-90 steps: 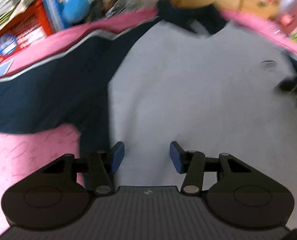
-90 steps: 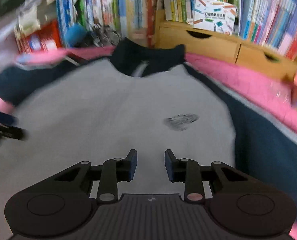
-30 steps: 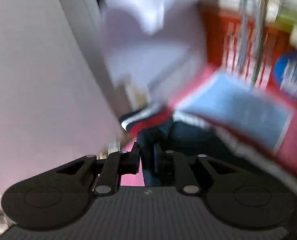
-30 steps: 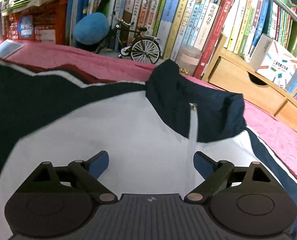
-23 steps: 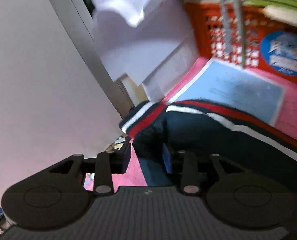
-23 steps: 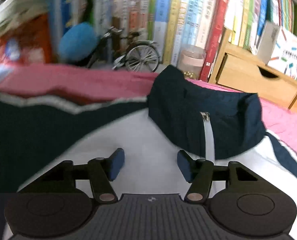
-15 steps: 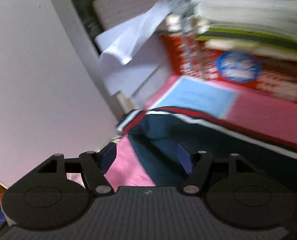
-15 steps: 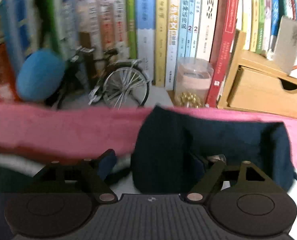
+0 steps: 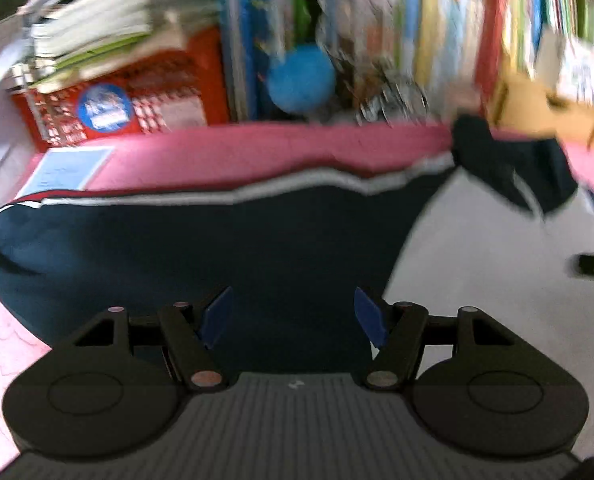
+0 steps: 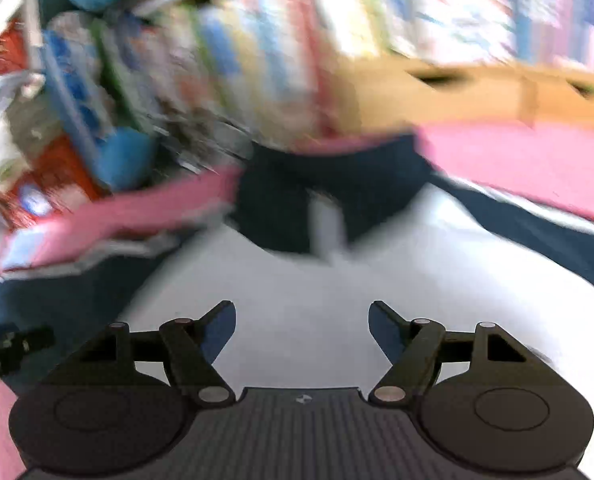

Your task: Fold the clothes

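Note:
A jacket with a white body [image 9: 497, 280] and navy sleeves lies flat on a pink cloth. In the left wrist view its navy left sleeve [image 9: 177, 248] stretches leftward, edged with white and red stripes, and the navy collar [image 9: 513, 168] sits at the upper right. My left gripper [image 9: 293, 314] hovers open over the sleeve near the shoulder, holding nothing. In the blurred right wrist view my right gripper [image 10: 301, 328] is open above the white chest [image 10: 357, 300], below the collar [image 10: 329, 196] and its zip. The tip of the other gripper [image 10: 9, 348] shows at the left edge.
Pink cloth [image 9: 257, 156] covers the surface. Behind it stand a row of books [image 9: 437, 40], a red crate [image 9: 117, 100] under stacked papers, a blue ball [image 9: 301, 78] and wooden drawers [image 10: 477, 88]. A blue sheet [image 9: 65, 168] lies at the far left.
The left gripper let go of the sleeve cuff, opened wide and swung right to above the sleeve's shoulder. The right gripper pulled back from the collar, still open; both views are motion-blurred.

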